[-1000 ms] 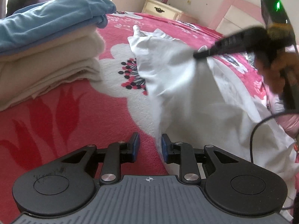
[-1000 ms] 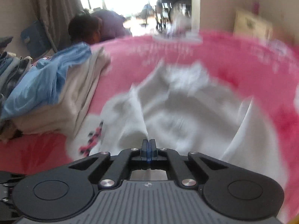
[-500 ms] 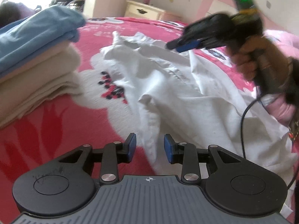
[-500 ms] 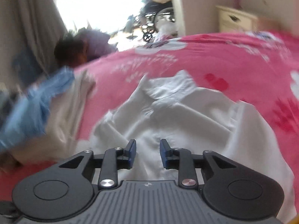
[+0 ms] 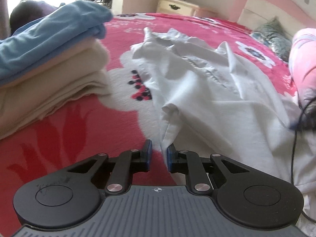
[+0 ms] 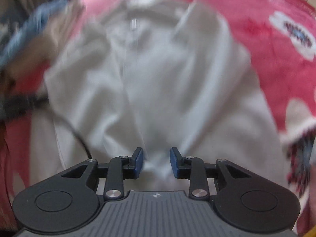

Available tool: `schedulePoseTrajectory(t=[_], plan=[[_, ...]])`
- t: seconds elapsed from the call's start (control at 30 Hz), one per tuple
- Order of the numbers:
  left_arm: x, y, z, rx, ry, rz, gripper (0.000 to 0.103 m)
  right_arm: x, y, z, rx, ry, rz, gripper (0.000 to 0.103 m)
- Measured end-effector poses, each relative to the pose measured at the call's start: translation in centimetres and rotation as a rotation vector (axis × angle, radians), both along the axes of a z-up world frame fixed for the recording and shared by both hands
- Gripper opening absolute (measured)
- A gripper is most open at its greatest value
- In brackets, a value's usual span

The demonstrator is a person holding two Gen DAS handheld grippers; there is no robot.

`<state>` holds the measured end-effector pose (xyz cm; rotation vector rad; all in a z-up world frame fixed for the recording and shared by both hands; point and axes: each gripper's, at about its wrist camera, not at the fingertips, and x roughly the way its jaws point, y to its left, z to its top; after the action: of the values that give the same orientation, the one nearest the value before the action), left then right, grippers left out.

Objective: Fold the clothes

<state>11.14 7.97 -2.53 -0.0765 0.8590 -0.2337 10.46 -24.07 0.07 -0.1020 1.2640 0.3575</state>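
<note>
A crumpled white shirt (image 5: 207, 86) lies on the pink flowered bedspread (image 5: 79, 122). My left gripper (image 5: 157, 156) is open, low over the bed, with the shirt's near left edge hanging just at its right pad (image 5: 170, 158). My right gripper (image 6: 156, 162) is open, over the shirt (image 6: 158, 75) near its lower middle; the cloth lies between its jaws, ungripped. The right wrist view is blurred by motion.
A stack of folded clothes stands at the left: a blue garment (image 5: 49, 31) on cream ones (image 5: 45, 85). A bedside cabinet (image 5: 175, 7) and pink headboard (image 5: 276, 9) are at the back. A pink pillow (image 5: 304, 63) lies at the right. A black cable (image 5: 294, 148) hangs at the right.
My right gripper let go of the shirt, opened, and swung down to the shirt's near side. The shirt dropped flat. My left gripper moved up to the shirt's left edge.
</note>
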Motion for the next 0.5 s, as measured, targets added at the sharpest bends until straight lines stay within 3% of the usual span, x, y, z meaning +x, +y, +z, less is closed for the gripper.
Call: schedulePoseTrajectory(t=[0.13,0.3,0.5], plan=[[-0.3,0.1,0.1,0.053,-0.003,0.01,0.016,-0.6,-0.6,1.2,0.034,-0.003,0.007,0.032],[-0.7,0.3,0.3,0.081,-0.011,0.014,0.019,1.9,-1.3,3.7,0.128,-0.104,-0.047,0.032],[-0.9,0.2,0.0,0.084,-0.019,0.041,0.019,6.7,2.1,1.8,0.206,-0.12,-0.036,0.032]])
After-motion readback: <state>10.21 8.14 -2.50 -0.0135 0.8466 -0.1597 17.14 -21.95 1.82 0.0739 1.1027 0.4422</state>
